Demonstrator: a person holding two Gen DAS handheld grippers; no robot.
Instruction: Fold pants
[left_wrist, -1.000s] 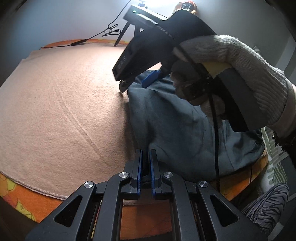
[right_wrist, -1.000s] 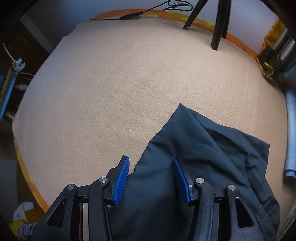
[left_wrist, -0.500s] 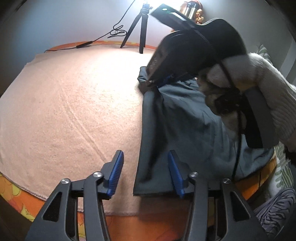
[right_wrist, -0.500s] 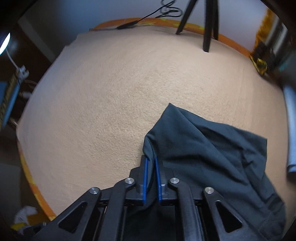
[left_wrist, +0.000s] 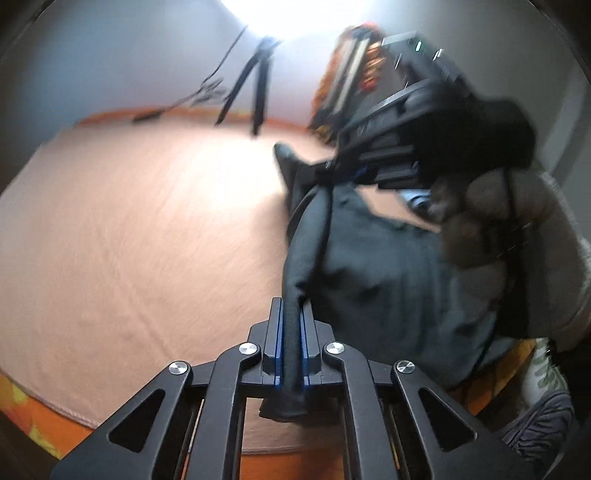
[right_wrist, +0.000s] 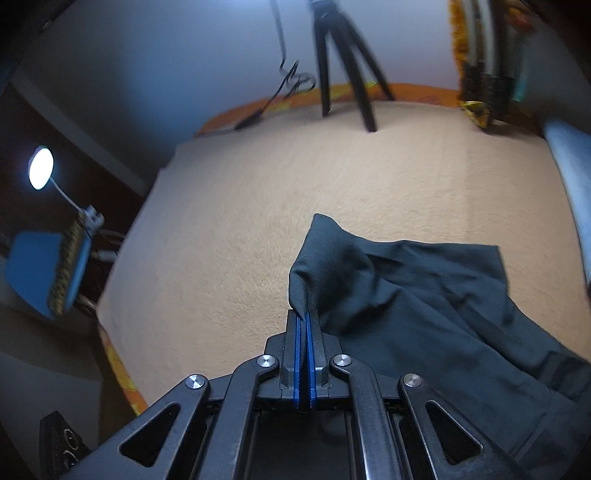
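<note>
Pants (left_wrist: 388, 266) lie on the tan blanket (left_wrist: 129, 240), one edge pinched in both the left tongs (left_wrist: 291, 332) and right tongs (right_wrist: 304, 343); next, carry it across evenly to fold.

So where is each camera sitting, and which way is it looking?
Left wrist view: sits on the left gripper, looking forward over the pants on the blanket; shows its own fingers clamped on cloth, plus the gloved right hand holding the right gripper.
Right wrist view: sits on the right gripper, facing across the blanket to the tripod; shows its fingers pinching a pants edge.
Both views share the pants, blanket, tripod and its cable.
</note>
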